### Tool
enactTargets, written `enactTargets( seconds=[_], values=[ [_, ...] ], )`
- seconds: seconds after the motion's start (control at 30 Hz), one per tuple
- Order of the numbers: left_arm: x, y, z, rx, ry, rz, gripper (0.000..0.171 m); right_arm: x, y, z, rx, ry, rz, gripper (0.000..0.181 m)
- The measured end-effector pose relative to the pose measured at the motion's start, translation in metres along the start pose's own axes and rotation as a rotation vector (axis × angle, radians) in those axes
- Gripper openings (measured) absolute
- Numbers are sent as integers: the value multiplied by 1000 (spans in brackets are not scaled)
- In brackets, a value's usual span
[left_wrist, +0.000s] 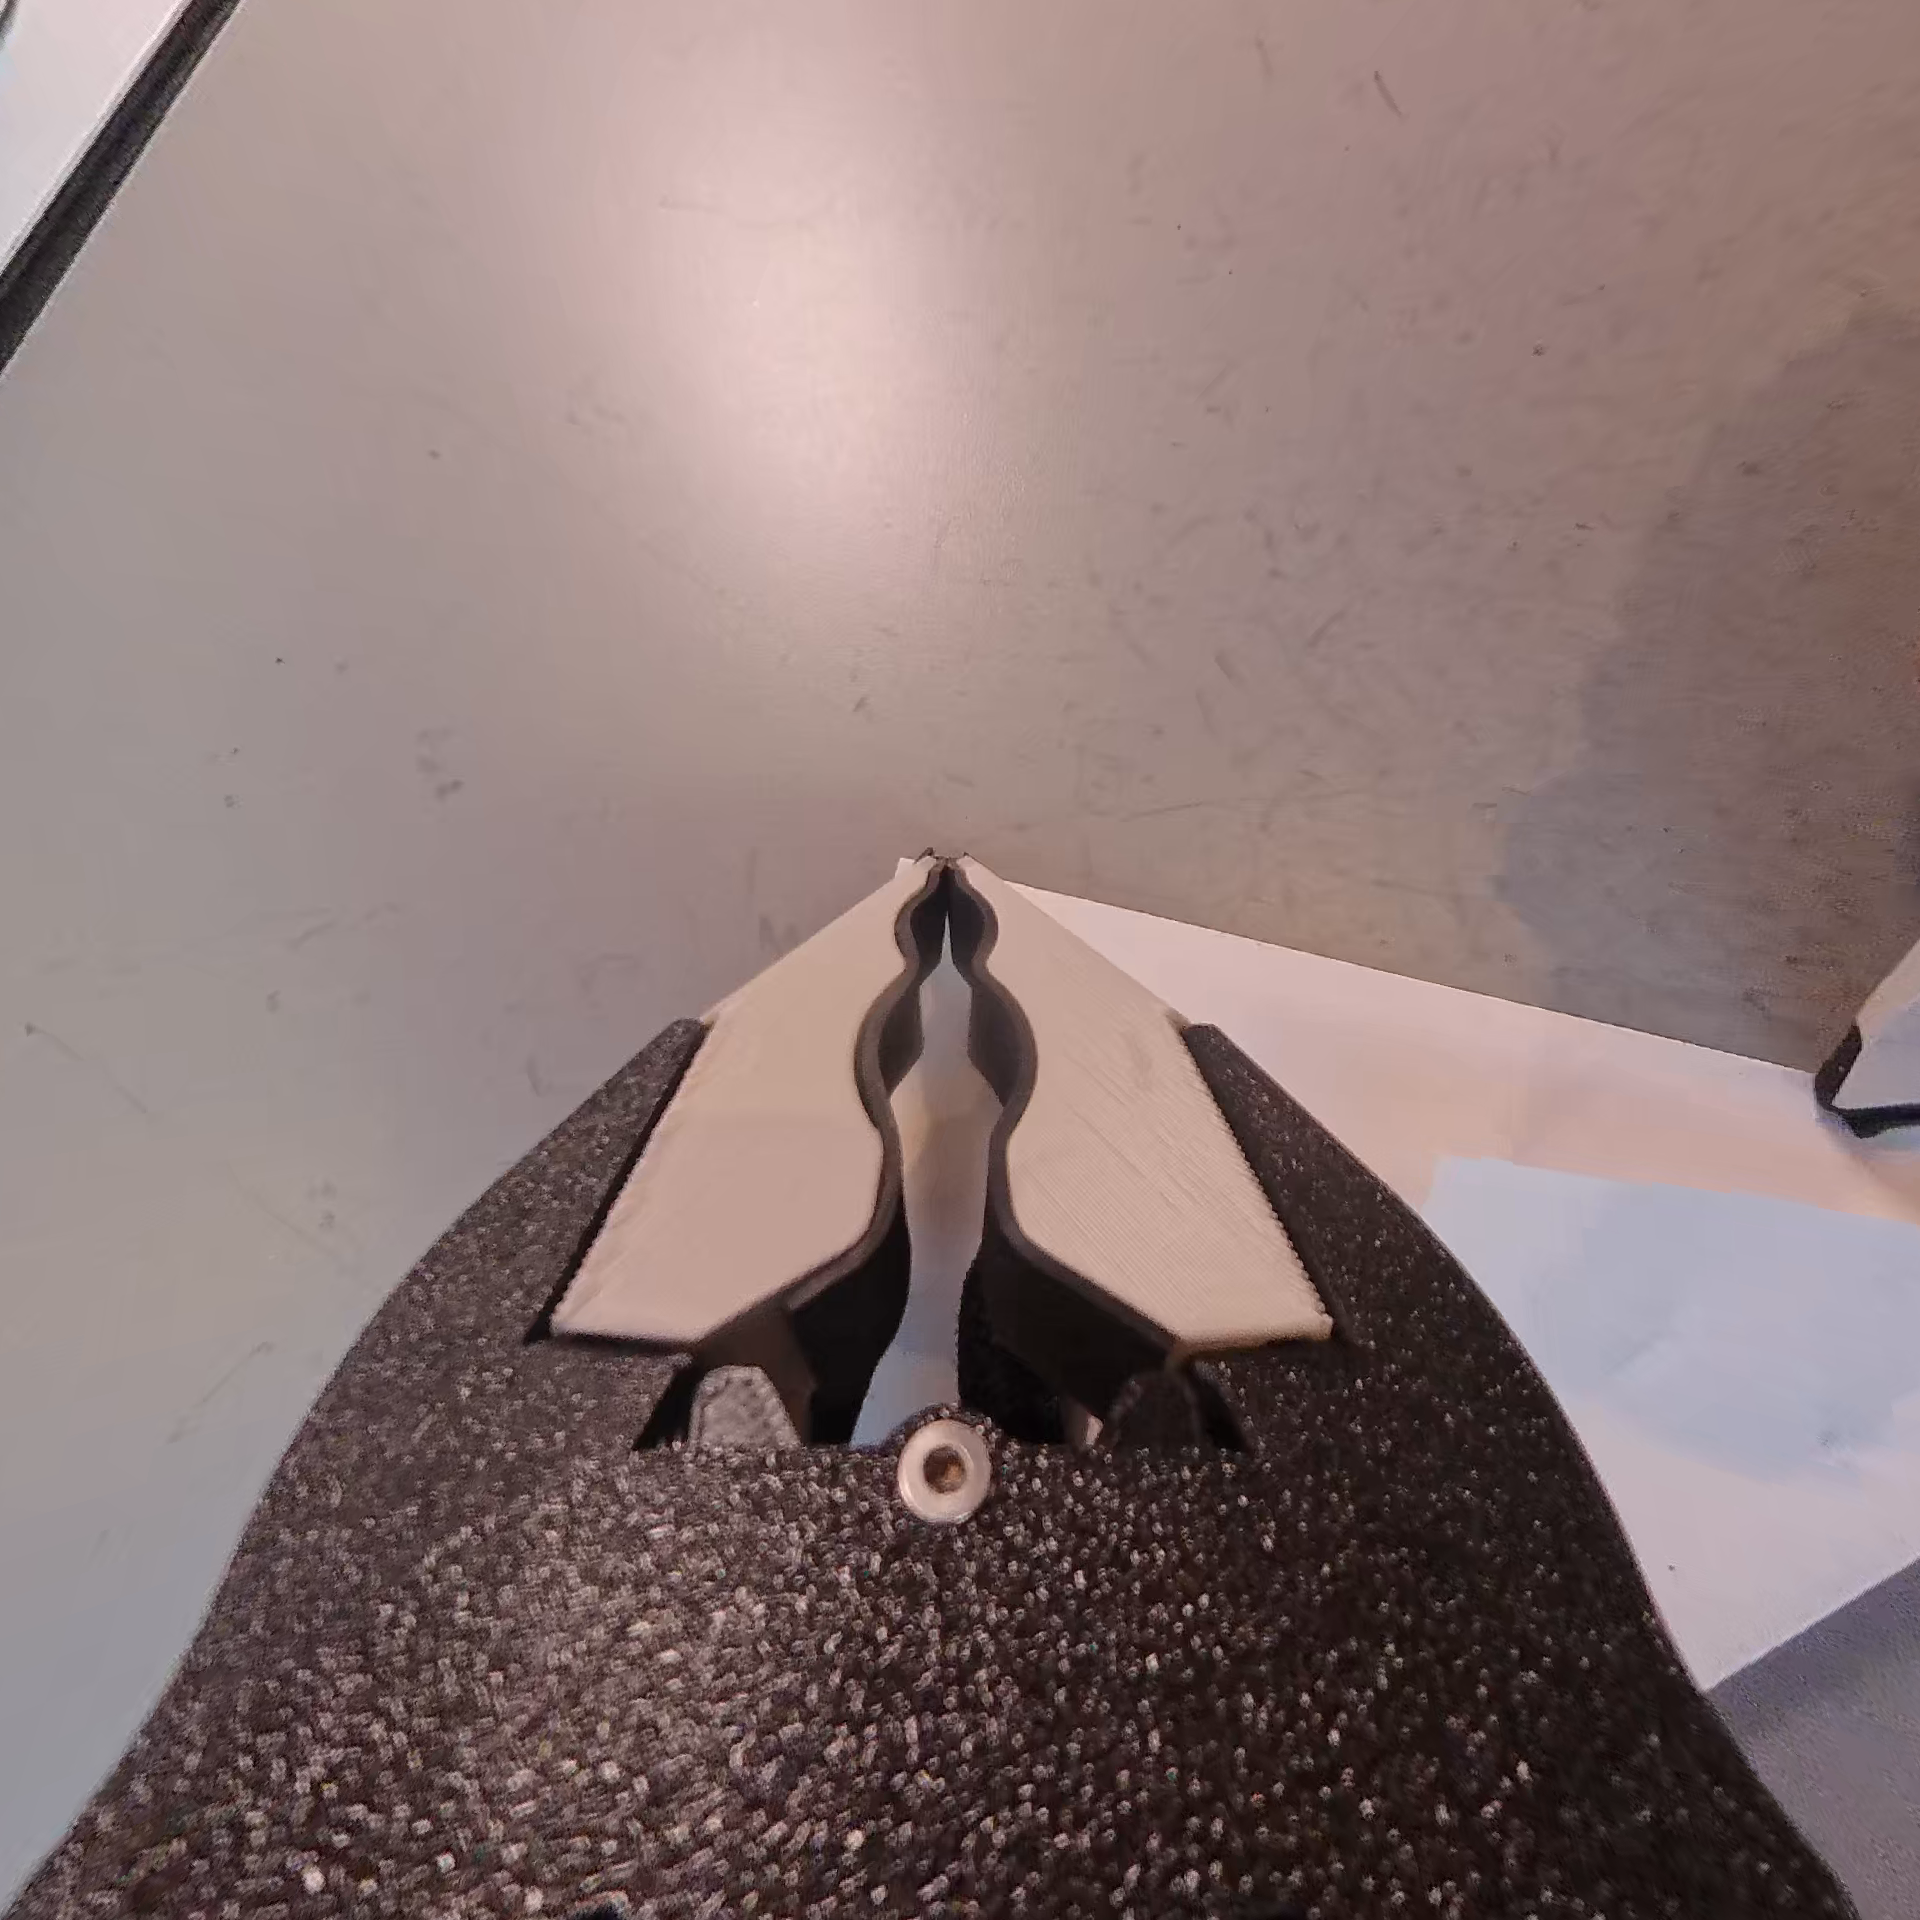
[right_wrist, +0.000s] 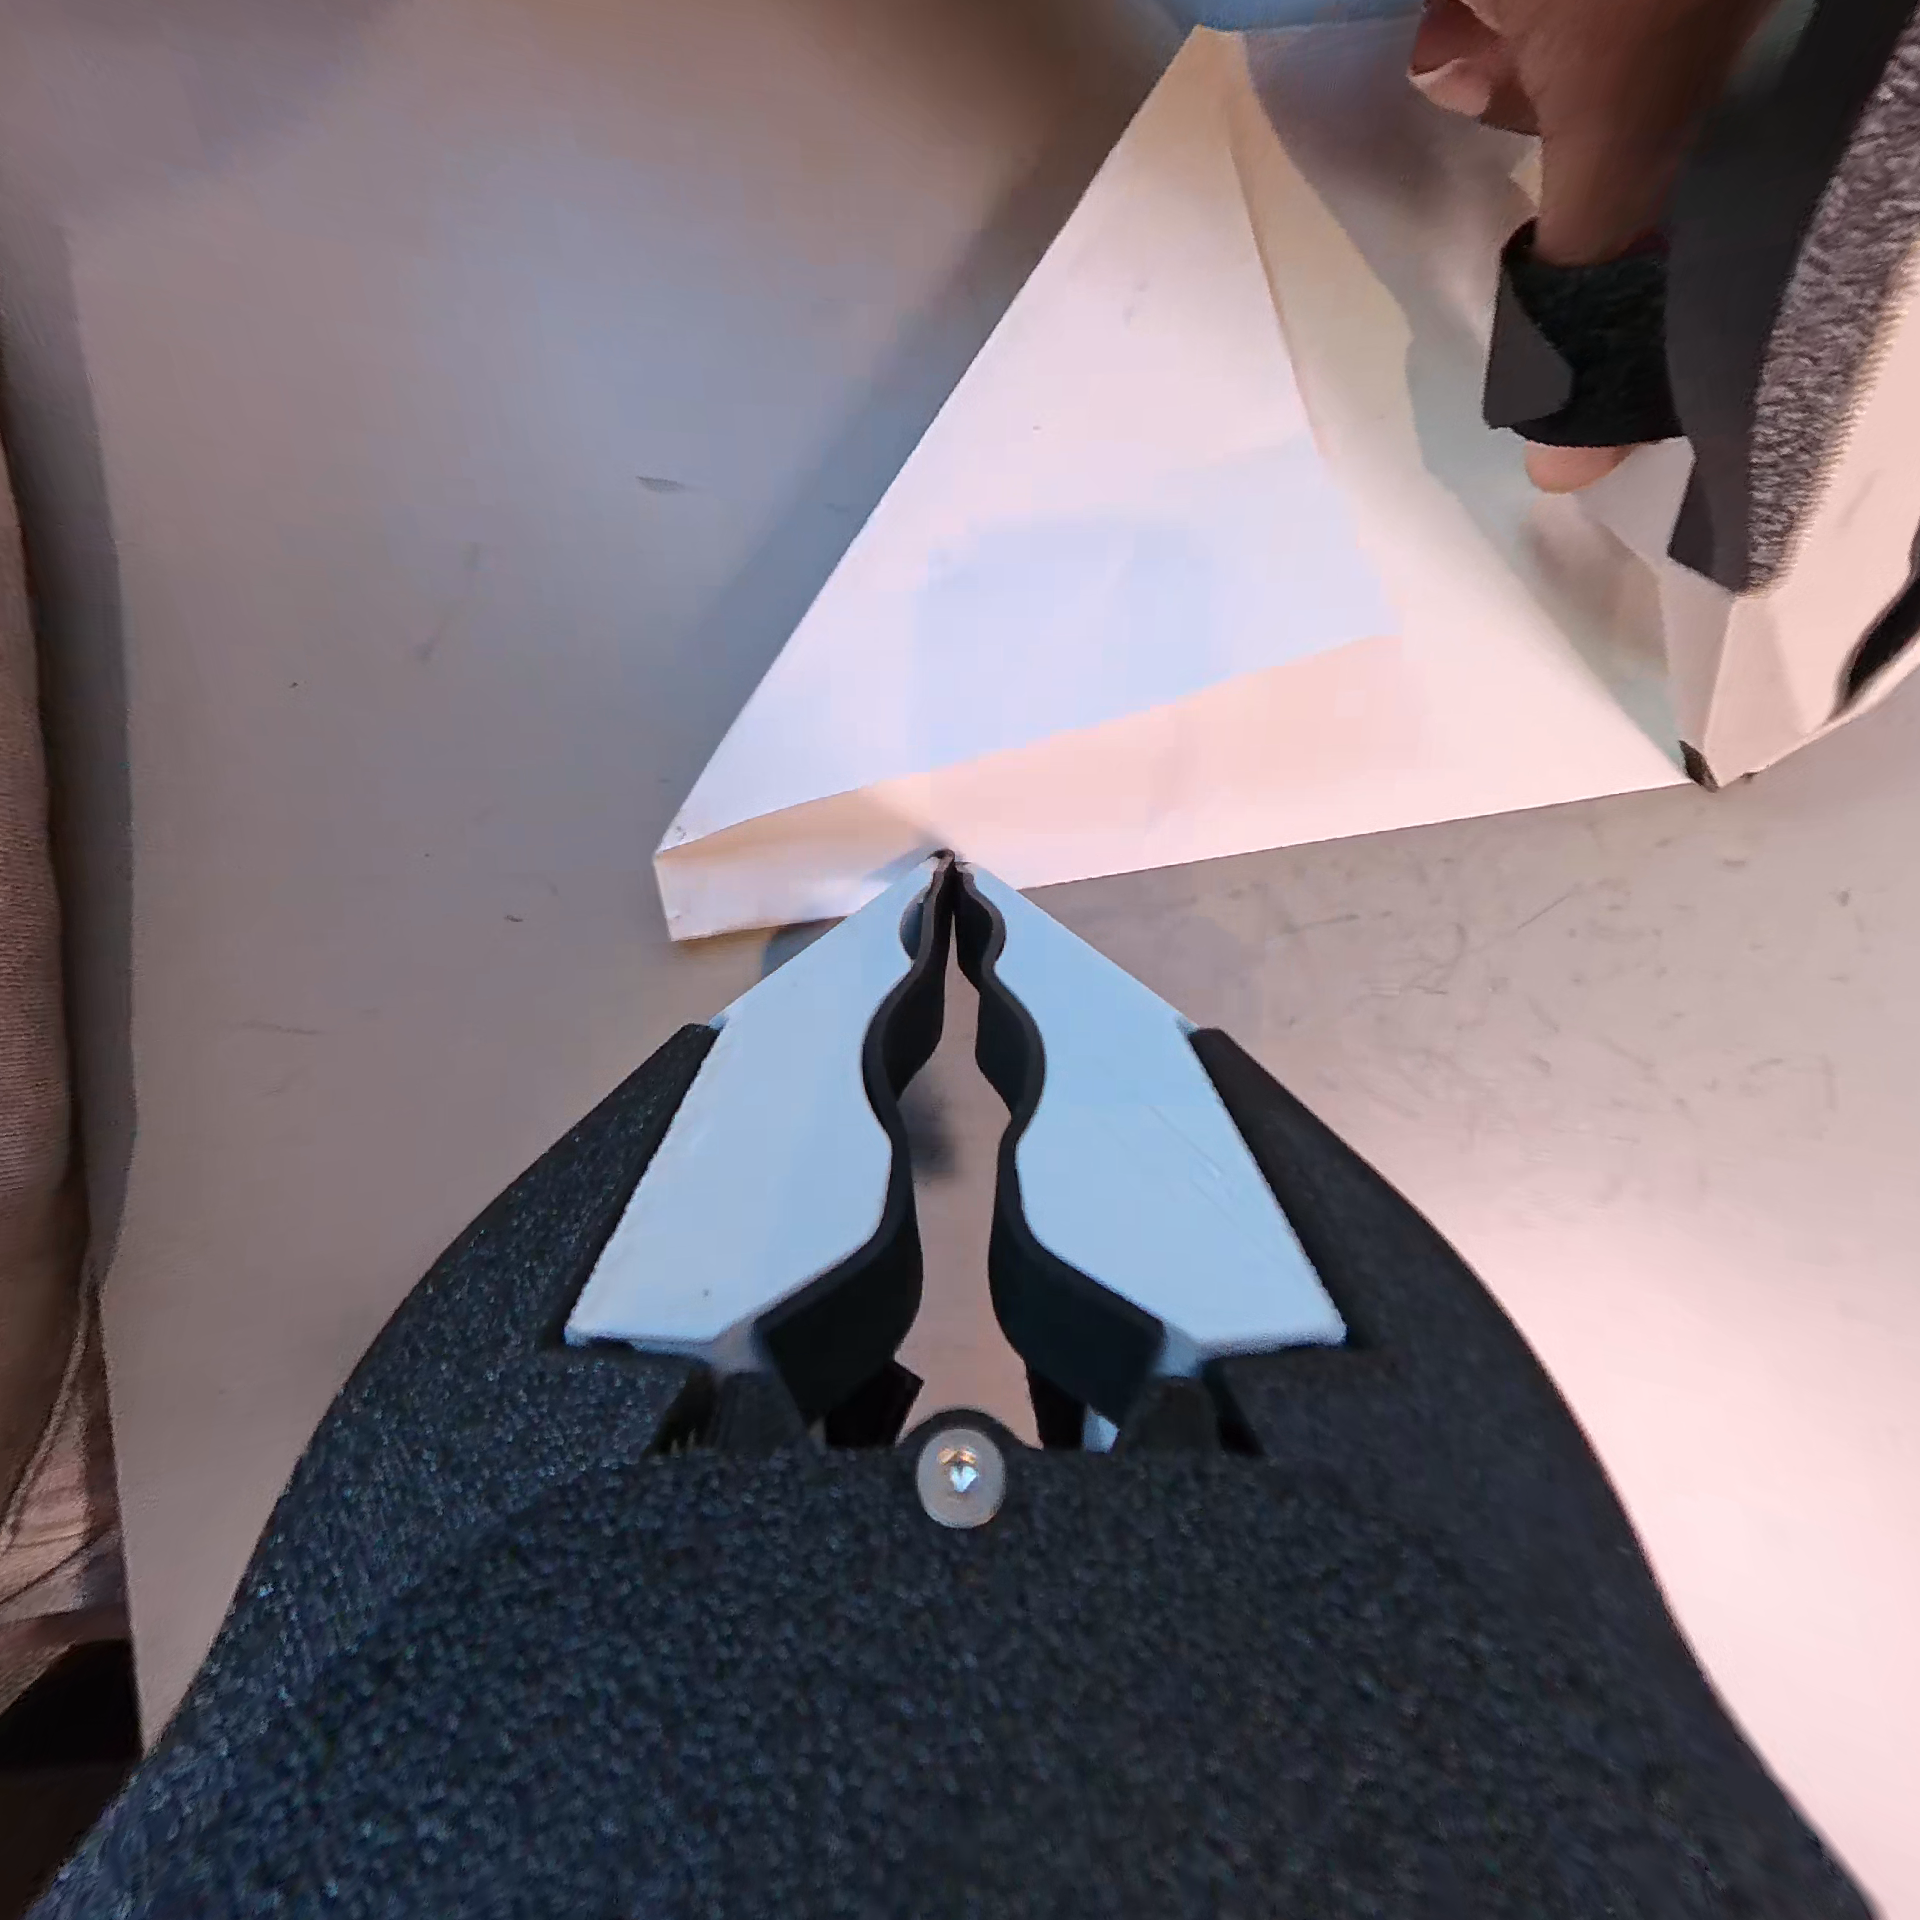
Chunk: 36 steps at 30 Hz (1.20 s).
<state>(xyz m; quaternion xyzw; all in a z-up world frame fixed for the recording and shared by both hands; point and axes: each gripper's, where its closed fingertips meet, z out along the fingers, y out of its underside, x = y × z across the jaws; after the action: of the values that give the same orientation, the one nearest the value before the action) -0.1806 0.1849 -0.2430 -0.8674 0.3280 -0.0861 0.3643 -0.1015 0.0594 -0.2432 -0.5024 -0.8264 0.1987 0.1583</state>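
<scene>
A white sheet of paper (right_wrist: 1143, 623), folded into a triangle with creased flaps, lies flat on the grey table (right_wrist: 416, 416). My right gripper (right_wrist: 941, 858) is shut, its tips meeting at the paper's near folded edge; whether paper is nipped between them cannot be told. My left gripper (left_wrist: 943, 858) is shut, its tips at a corner of the same paper (left_wrist: 1507, 1195), which lies under it. In the right wrist view the left gripper (right_wrist: 1704, 774) rests at the paper's right corner, held by a hand (right_wrist: 1558, 125). The right gripper's tip (left_wrist: 1844, 1081) shows at the far right.
The scuffed grey table top (left_wrist: 727, 468) stretches ahead of the left gripper. A dark table edge (left_wrist: 94, 197) runs across the top left corner. Beige fabric (right_wrist: 31, 935) lies along the left side of the right wrist view. The tips of one gripper are about 15 cm away from the tips of the other.
</scene>
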Motion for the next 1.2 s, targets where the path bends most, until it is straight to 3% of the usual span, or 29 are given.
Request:
enactTargets(
  seconds=[0.37,0.63,1.2],
  values=[
    [0,0,0,-2,-1,9,0,-36,1,-3,35,-65,27,0],
    [0,0,0,-1,-8,15,0,-4,3,-5,44,21,76,0],
    [0,0,0,-5,-14,21,0,-32,7,-6,30,-18,62,0]
  ],
)
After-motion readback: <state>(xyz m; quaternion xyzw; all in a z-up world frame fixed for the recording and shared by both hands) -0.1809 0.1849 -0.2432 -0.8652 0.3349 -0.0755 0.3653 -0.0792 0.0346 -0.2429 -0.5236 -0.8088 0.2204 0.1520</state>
